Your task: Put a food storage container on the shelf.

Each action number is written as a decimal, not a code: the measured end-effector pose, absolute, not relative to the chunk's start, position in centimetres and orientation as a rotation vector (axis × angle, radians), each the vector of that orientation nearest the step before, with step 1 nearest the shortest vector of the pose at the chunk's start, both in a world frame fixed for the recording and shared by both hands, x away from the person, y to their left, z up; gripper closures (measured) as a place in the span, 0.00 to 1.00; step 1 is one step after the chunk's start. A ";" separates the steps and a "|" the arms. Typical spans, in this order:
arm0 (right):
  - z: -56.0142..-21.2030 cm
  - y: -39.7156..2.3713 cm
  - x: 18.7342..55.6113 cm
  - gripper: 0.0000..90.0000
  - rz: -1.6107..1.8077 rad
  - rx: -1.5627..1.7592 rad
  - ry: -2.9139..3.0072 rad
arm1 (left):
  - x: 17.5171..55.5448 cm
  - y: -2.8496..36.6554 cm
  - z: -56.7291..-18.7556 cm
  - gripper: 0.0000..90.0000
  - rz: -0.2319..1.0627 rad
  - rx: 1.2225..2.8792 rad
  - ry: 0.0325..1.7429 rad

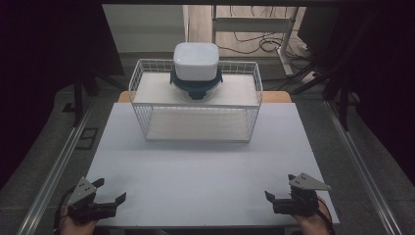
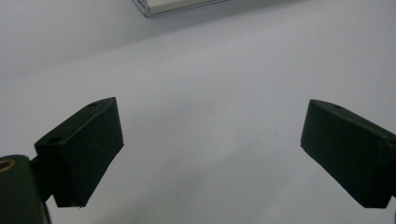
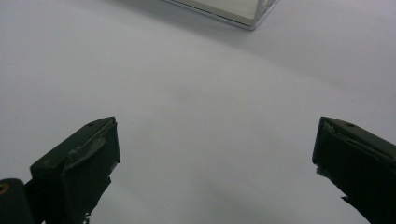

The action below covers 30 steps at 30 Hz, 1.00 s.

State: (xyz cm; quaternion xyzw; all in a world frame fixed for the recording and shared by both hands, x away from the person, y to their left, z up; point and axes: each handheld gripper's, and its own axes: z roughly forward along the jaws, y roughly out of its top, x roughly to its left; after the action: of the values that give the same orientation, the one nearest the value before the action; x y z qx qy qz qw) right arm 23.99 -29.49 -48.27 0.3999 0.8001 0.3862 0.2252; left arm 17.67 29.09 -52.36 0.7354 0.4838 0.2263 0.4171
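Left tool (image 1: 108,190) rests at the near left corner of the white tabletop (image 1: 205,171), jaws spread wide and gripping nothing. Right tool (image 1: 280,186) sits at the near right corner, likewise released, its 2 jaws well apart over bare surface. Farther out, a white wire basket (image 1: 195,100) stands at the tabletop's far edge. Behind its middle, a white container (image 1: 196,60) is stacked on a dark-lidded one (image 1: 195,87).

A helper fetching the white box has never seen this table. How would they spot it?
Look to the table's far side for the wire basket. The white box sits stacked on a dark-lidded container above it, pale, square and round-cornered.
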 end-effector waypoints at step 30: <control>-49.5 -34.1 23.4 0.00 0.970 1.256 2.118 | 17.2 32.7 -53.8 0.05 0.633 1.830 1.349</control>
State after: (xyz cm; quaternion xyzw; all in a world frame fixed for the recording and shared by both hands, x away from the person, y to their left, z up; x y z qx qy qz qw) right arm 23.40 -34.14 -49.50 0.4601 0.7760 0.3552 0.2448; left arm 17.16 32.72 -53.84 0.7170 0.5285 0.2481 0.3808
